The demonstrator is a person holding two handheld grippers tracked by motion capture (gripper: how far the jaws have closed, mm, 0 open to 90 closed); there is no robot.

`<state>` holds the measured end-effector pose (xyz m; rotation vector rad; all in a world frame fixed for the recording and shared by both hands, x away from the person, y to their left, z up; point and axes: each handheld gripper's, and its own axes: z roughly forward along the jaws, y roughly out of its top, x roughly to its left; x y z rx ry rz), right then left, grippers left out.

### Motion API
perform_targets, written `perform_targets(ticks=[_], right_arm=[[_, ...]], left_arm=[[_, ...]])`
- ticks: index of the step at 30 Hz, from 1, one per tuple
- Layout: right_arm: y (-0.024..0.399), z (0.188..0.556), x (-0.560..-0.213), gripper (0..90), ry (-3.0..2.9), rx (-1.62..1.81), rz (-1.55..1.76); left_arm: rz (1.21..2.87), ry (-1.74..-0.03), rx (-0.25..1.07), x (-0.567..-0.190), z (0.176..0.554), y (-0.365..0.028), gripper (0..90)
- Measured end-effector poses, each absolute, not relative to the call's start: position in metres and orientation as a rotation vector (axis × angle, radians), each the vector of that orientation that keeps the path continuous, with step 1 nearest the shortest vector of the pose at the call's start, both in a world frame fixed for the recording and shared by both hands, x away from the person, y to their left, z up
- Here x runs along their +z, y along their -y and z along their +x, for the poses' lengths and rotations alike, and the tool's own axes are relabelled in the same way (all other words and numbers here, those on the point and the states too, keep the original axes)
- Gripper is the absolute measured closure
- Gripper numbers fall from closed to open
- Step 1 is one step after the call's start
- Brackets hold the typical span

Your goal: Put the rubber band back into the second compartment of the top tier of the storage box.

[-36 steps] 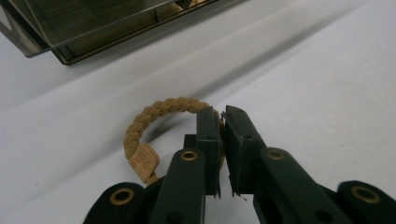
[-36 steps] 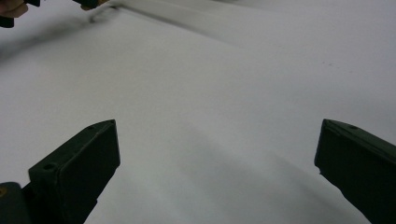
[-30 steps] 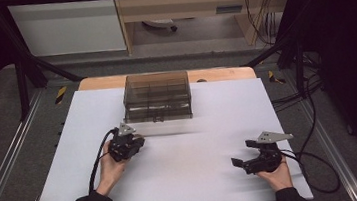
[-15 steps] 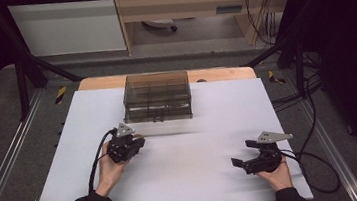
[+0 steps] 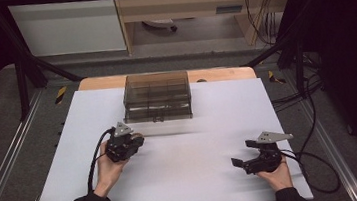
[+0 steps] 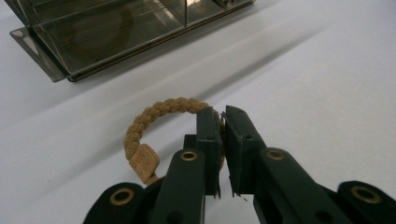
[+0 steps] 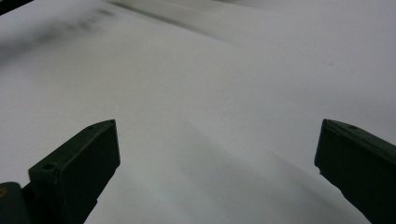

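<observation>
A tan braided bracelet (image 6: 159,109) with a small tag lies partly on the white table (image 5: 191,144), and my left gripper (image 6: 223,114) is shut on its right side. In the high view the left gripper (image 5: 137,137) sits left of centre, just in front of a smoky clear plastic box (image 5: 157,96). The box (image 6: 107,32) has inner compartments and a latch on its front. My right gripper (image 5: 241,153) rests near the front right of the table, jaws wide apart. Nothing but bare table lies between the jaws of the right gripper (image 7: 217,140).
A black cable (image 5: 94,159) trails from the left gripper and another cable (image 5: 308,159) from the right one towards the table's right edge. A wooden strip (image 5: 104,82) shows behind the white surface. Black frame bars and loose cables stand beyond the table.
</observation>
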<state>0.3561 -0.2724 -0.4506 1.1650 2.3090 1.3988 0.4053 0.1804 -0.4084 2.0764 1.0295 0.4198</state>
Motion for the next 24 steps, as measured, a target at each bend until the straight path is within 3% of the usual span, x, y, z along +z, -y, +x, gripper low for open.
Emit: perform_targets(ticks=[24], right_arm=[[0.273, 0.356, -0.451, 0.7, -2.309, 1.394, 1.165]], left_arm=[[2.046, -0.993, 0.439, -0.384, 0.399, -0.178, 83.4]])
